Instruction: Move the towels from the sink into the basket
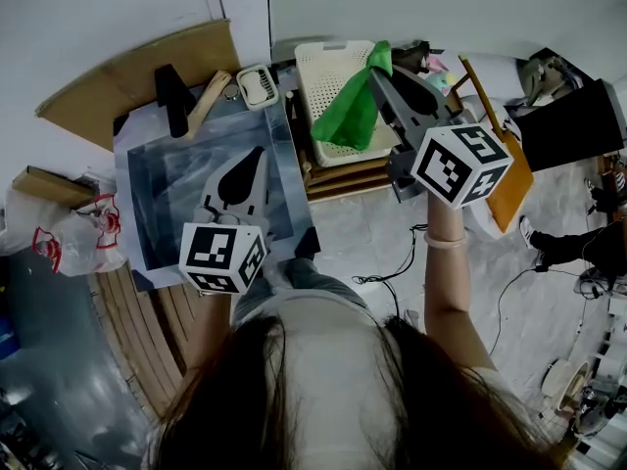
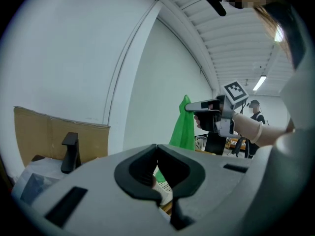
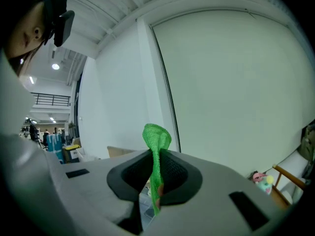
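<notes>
Head view: right fingers (image 1: 390,88) pinch green towel (image 1: 351,114) above basket (image 1: 323,45) rim; left fingers (image 1: 250,169) closed, empty, over sink (image 1: 167,194).

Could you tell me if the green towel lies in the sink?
No, the green towel hangs from the right gripper over the basket.

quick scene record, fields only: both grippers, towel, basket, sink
left gripper: shut, empty, over the sink
right gripper: shut on the green towel, above the basket
green towel: hangs from the right gripper, not yet released
basket: white, perforated, right of the sink
sink: no towel visible in it
</notes>
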{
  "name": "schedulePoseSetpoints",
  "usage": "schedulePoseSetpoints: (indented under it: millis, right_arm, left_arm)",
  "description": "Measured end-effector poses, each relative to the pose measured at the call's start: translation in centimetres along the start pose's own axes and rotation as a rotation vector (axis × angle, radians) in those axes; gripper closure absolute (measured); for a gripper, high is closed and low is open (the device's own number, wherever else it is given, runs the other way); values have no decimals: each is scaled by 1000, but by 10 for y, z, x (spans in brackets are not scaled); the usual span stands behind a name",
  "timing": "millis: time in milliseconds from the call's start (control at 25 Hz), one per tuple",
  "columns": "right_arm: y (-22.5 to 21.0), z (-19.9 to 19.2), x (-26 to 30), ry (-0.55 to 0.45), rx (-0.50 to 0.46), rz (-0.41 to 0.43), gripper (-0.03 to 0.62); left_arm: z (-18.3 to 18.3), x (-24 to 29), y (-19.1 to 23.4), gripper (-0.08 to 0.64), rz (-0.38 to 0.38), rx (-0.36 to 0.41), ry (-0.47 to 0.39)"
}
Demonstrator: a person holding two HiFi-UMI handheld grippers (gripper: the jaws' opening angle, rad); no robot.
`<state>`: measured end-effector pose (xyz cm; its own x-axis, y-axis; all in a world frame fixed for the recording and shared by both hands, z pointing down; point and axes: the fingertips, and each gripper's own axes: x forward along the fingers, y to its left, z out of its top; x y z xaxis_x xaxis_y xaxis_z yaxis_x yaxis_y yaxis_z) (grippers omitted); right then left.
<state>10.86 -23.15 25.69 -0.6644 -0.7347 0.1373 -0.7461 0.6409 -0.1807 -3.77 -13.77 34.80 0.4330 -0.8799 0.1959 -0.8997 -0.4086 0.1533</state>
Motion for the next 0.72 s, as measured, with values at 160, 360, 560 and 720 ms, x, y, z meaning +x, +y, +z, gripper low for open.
schedulePoseSetpoints:
  millis: [160, 360, 560, 720]
  right_arm:
    - [-21, -14, 3, 42, -30, -17, 537]
    - [-43, -35, 7, 89, -74, -26, 537]
    - [-61, -64, 15, 154, -126, -28, 537]
    - [-71, -85, 23, 193, -170, -10, 537]
  left_arm:
    - [-1, 10, -4, 552, 7, -1, 5]
    - [-2, 20, -9, 552, 19, -2, -4]
    - [-5, 27, -15, 552, 28, 4, 2]
    - [-5, 31, -21, 552, 29, 3, -2]
